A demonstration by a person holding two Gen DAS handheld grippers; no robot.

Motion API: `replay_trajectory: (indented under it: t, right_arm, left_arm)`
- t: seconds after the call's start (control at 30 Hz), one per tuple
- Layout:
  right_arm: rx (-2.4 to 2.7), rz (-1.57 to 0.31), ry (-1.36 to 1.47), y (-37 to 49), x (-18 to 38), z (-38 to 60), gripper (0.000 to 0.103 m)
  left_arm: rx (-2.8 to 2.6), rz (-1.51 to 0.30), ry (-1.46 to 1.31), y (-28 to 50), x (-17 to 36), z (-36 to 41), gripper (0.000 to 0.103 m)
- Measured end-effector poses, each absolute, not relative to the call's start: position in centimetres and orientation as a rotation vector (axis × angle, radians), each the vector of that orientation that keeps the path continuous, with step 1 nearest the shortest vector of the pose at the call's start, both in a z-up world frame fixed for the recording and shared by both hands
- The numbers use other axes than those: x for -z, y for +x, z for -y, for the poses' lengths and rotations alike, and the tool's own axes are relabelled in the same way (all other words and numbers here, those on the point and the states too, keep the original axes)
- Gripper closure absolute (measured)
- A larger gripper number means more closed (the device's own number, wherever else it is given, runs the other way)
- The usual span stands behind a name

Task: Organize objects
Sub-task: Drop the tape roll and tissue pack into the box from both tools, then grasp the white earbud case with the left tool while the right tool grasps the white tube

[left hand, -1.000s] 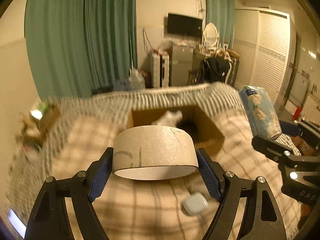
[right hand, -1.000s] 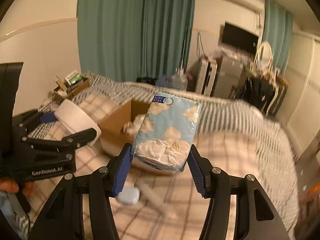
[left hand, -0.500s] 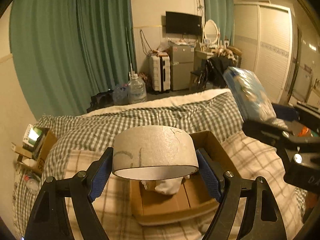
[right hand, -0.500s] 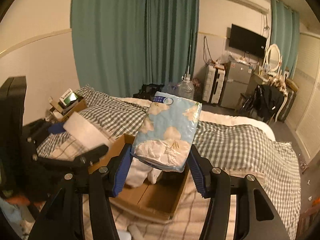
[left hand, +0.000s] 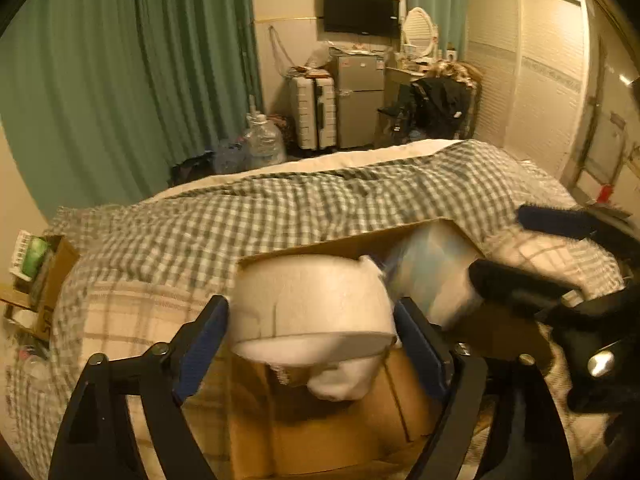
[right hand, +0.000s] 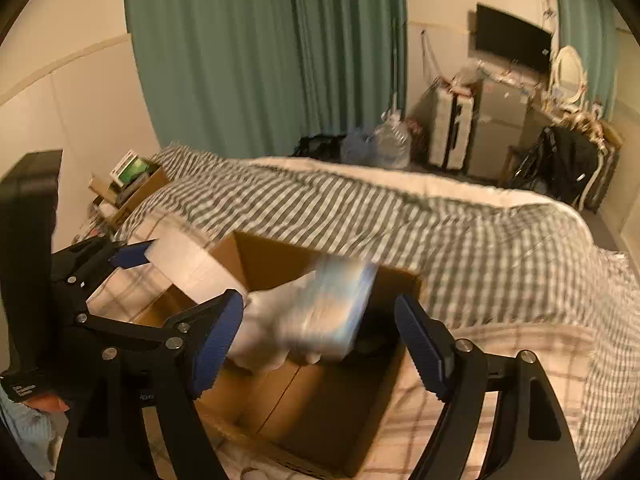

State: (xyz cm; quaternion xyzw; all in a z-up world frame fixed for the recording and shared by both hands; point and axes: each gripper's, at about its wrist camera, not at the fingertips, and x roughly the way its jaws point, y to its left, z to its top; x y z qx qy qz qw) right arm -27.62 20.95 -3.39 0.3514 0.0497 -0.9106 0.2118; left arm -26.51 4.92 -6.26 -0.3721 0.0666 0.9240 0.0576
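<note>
I am gripping the tape roll (left hand: 310, 310) in my left tongs (left hand: 312, 344) over the cardboard box (right hand: 320, 408) on the bed (right hand: 480, 232). My right tongs (right hand: 320, 340) are gaping wide, the blurred tissue pack (right hand: 332, 312) sitting loose between them above the box. No writing is reading clearly.

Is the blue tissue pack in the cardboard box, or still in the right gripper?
Released: the right gripper is open, its pads clear of the blurred tissue pack, which is over the cardboard box. Whether it has landed, cannot tell.

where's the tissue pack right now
In the right wrist view the tissue pack sits between the open right claw, over the cardboard box on the bed.
</note>
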Motion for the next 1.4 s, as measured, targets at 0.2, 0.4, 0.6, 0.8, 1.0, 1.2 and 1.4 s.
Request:
replay_trajectory:
  t: [0.2, 0.4, 0.6, 0.8, 1.0, 1.2, 1.4]
  right_arm:
    - [2.576, -0.145, 0.888, -25.0, -0.4, -22.4, 0.025]
    - [2.607, -0.188, 0.795, -20.1, -5.1, -23.5, 0.025]
    - [2.615, -0.252, 0.784, -15.5, -5.7, -24.4, 0.025]
    - [2.609, -0.363, 0.843, -12.4, -2.5, -24.7, 0.025]
    - [2.541, -0.378, 1.006, -11.7, 4.1, -25.1, 0.025]
    - [2.499, -0.381, 1.149, -12.2, 9.8, -25.4, 0.025]
    - [2.471, -0.366, 1.194, -12.4, 11.9, -25.3, 0.025]
  left_arm:
    - [-2.868, -0.155, -1.092, -23.5, 3.6, -3.8, 0.005]
    - [-2.933, -0.056, -1.044, -18.8, -0.2, -2.3, 0.005]
    - [-2.985, 0.010, -1.018, -13.9, -0.4, -2.6, 0.005]
    - [-2.970, 0.027, -1.111, -11.7, 3.1, -3.8, 0.005]
    - [-2.906, -0.016, -1.241, -10.9, 8.1, -6.0, 0.005]
    - [-2.763, -0.104, -1.397, -11.2, 13.5, -8.6, 0.015]
    - [-2.486, -0.040, -1.556, -12.7, 17.8, -10.2, 0.028]
